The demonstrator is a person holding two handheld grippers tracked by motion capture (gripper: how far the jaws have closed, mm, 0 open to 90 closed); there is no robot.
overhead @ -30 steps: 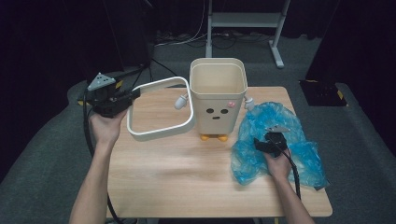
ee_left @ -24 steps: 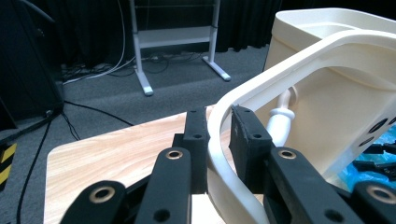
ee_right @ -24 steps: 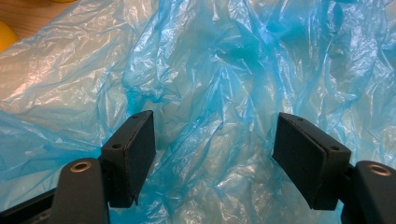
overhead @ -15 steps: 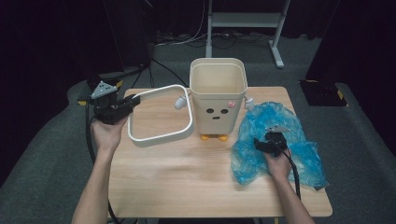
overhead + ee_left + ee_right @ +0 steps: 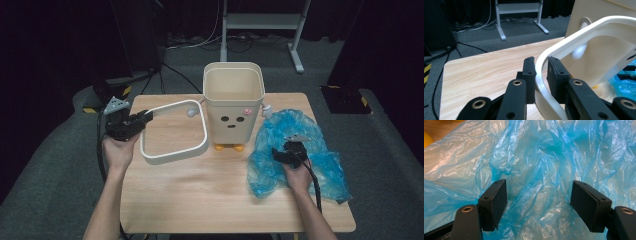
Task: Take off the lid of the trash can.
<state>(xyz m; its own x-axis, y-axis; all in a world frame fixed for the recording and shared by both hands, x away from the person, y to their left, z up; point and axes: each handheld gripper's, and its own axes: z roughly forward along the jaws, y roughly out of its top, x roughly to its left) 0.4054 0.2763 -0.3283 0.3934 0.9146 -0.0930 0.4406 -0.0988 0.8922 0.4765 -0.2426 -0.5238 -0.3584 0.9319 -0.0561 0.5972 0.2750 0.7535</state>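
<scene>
A cream square ring [image 5: 175, 154] hangs tilted just left of the cream bin [image 5: 234, 107], which has a face and small orange feet. My left gripper [image 5: 145, 118] is shut on the ring's left corner, and in the left gripper view the ring's rim [image 5: 584, 32] runs between the two black pads [image 5: 529, 72]. A crumpled blue plastic bag [image 5: 320, 160] lies on the table to the right of the bin. My right gripper [image 5: 282, 155] rests over the bag's left part, open. Its jaws stand wide apart above the blue film [image 5: 544, 157].
The wooden table [image 5: 200, 200] has bare room in front of the bin and ring. A white metal stand [image 5: 260, 22] and cables sit on the dark floor behind. A small knob-like arm [image 5: 192, 113] sticks out of the bin's left side, close to the ring.
The left gripper has come down with the ring, which now sits lower and closer to the tabletop. The right gripper and the bag have stayed put.
</scene>
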